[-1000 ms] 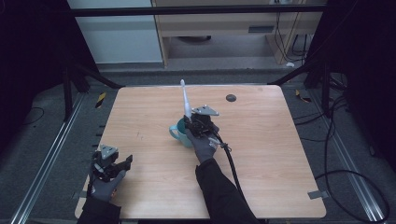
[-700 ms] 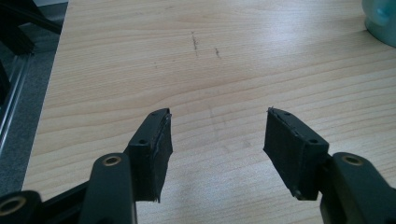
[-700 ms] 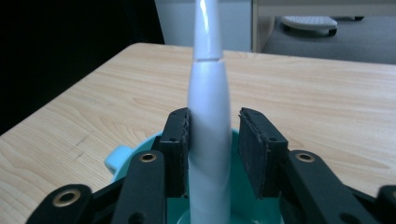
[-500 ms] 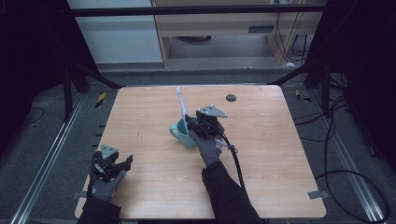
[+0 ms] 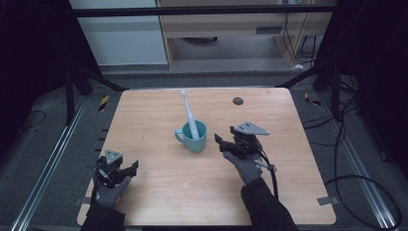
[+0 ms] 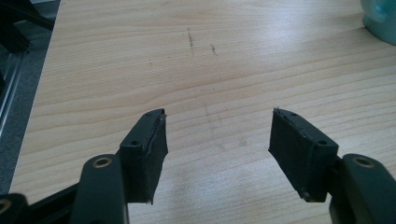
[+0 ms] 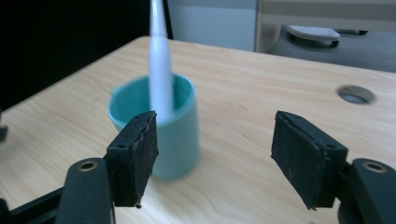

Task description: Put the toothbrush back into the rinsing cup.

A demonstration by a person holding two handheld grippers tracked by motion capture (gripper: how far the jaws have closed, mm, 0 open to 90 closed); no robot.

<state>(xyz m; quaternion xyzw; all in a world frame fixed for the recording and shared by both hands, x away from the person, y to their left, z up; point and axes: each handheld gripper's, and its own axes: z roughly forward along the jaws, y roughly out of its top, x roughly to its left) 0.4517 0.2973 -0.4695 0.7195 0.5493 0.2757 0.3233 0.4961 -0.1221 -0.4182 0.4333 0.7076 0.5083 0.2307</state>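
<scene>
A teal mug stands upright near the middle of the wooden table, with a white electric toothbrush leaning in it, head up. My right gripper hovers just right of the mug and apart from it. Its jaws have just been opening and nothing is between them. In the right gripper view the mug and toothbrush sit beyond the left jaw of the open right gripper. My left gripper rests open near the table's front left corner; in the left gripper view its jaws frame bare wood.
A round dark cable hole lies in the table's far right part, also seen as the hole in the right gripper view. The mug's edge shows far off in the left gripper view. Dark frame rails flank the table.
My right gripper let go of the toothbrush, which now leans in the mug, and drew back to the right with its jaws spread. The left gripper stayed put.
</scene>
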